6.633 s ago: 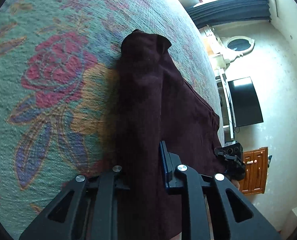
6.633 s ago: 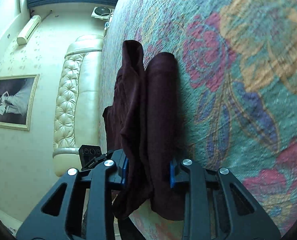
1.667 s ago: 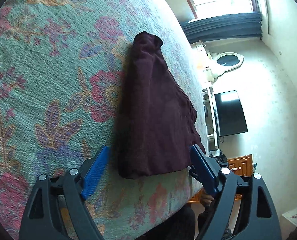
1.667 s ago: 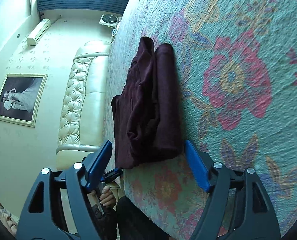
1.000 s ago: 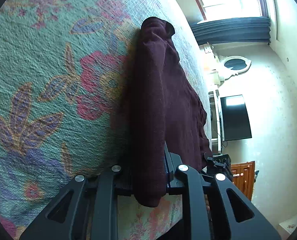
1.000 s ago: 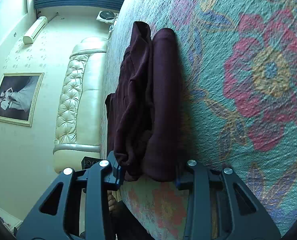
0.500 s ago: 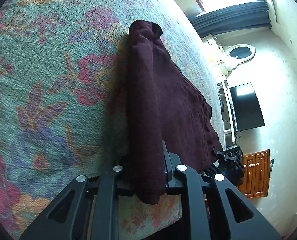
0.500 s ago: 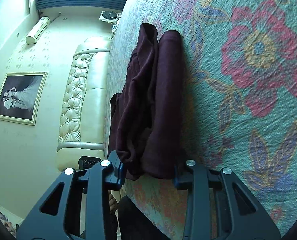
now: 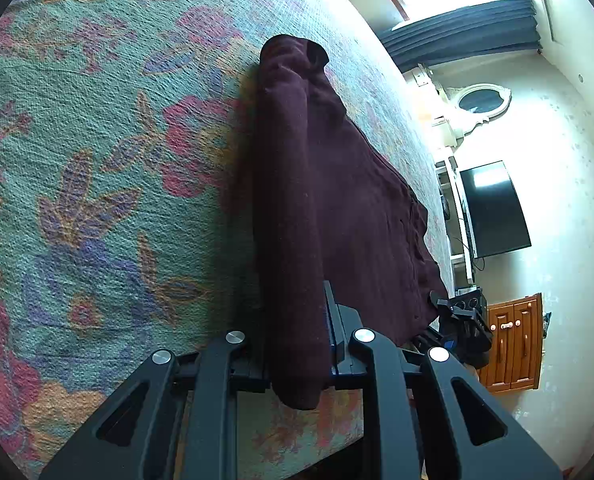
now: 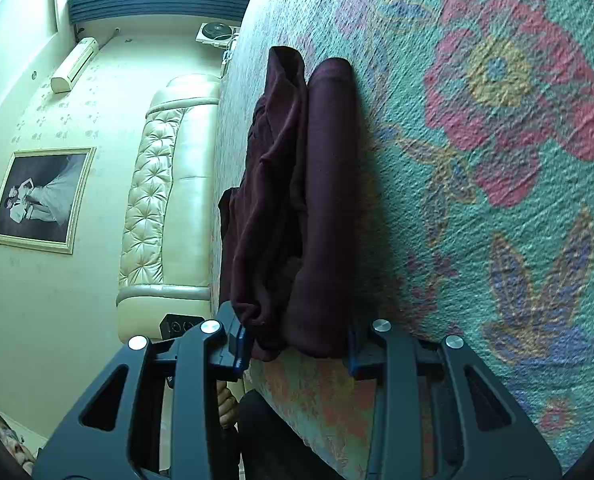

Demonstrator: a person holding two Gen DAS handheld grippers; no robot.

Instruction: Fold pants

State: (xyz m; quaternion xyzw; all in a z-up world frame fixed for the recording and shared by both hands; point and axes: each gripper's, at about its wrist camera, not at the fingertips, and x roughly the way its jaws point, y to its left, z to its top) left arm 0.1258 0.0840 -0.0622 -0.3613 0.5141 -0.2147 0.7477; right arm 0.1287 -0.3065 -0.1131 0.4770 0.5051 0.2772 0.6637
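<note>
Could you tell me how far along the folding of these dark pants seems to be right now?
Well along, it seems: the pants already lie as a narrow, layered bundle on the floral bedspread. In hand: the left claw and right claw each pinch the bundle's near end. Likely left: one more fold, then letting go; the loose layers on the headboard side still look rumpled.

The dark maroon pants (image 9: 329, 200), folded into a long bundle, lie lengthwise ahead of the jaws, their near end pinched between both pairs.
</note>
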